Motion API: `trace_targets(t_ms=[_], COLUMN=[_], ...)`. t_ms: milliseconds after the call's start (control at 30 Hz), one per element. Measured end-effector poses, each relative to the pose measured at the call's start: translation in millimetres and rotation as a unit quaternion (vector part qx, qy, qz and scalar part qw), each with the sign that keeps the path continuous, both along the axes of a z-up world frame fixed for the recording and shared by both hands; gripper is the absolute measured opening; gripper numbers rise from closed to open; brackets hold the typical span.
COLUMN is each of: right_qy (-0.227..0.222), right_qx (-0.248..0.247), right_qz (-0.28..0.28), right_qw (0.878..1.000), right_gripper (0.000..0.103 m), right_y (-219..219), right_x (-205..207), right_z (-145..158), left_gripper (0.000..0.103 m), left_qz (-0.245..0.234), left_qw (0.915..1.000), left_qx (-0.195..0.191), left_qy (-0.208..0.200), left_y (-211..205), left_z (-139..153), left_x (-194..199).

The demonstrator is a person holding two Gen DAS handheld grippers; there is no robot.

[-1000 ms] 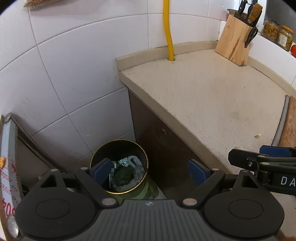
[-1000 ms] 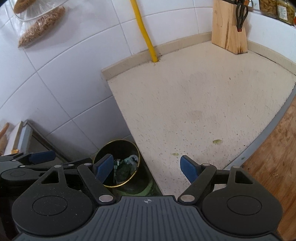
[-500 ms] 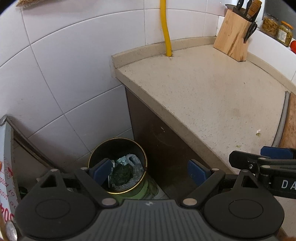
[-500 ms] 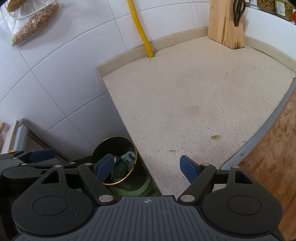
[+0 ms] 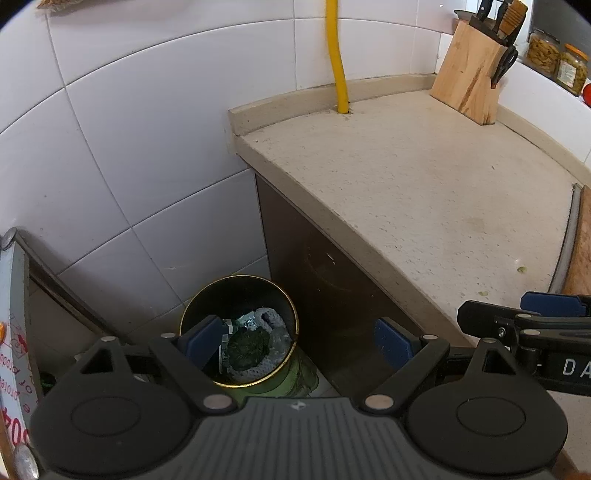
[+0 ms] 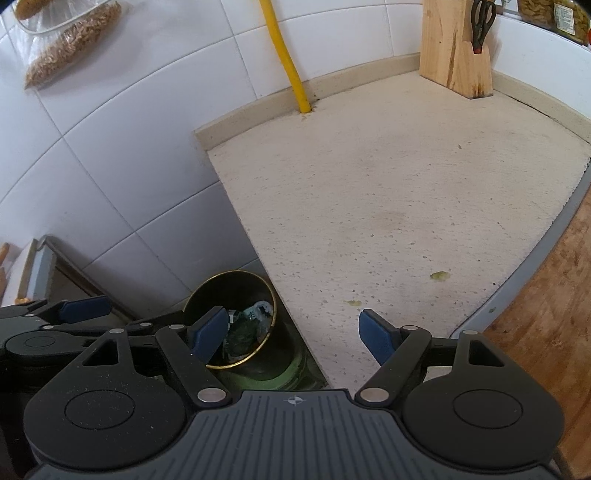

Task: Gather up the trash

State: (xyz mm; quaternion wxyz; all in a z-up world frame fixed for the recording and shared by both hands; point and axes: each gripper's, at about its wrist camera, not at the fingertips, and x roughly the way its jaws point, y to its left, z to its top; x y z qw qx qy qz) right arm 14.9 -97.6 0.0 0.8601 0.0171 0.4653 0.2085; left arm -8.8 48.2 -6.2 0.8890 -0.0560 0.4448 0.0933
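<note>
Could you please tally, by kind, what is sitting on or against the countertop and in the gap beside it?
Knife block: 1
Yellow pipe: 1
Cutting board: 1
Green scraps: 2
Trash bin: 1
Total: 6

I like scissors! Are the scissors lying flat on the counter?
No, the scissors stand in the wooden knife block at the back.

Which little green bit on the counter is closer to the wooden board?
The bigger pale green scrap, out on the speckled beige counter. It lies nearer the brown wooden board than the smaller green smear beside the right gripper.
</note>
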Motion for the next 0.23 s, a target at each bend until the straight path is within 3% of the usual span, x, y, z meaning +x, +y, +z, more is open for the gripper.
trace_targets(t_ms=[233], right_qy=[0.000], right_qx=[0.001], right_qz=[0.001], right_qw=[1.000], right_gripper=[0.084], right_y=[0.7], right_x=[0.7], right_z=[-1.6], left_gripper=[0.086], left_qz=[0.002], left_qw=[1.0000], left_qx=[0.003], left_qy=[0.000], left_y=[2.2], left_z=[-1.0], left_x=[1.8])
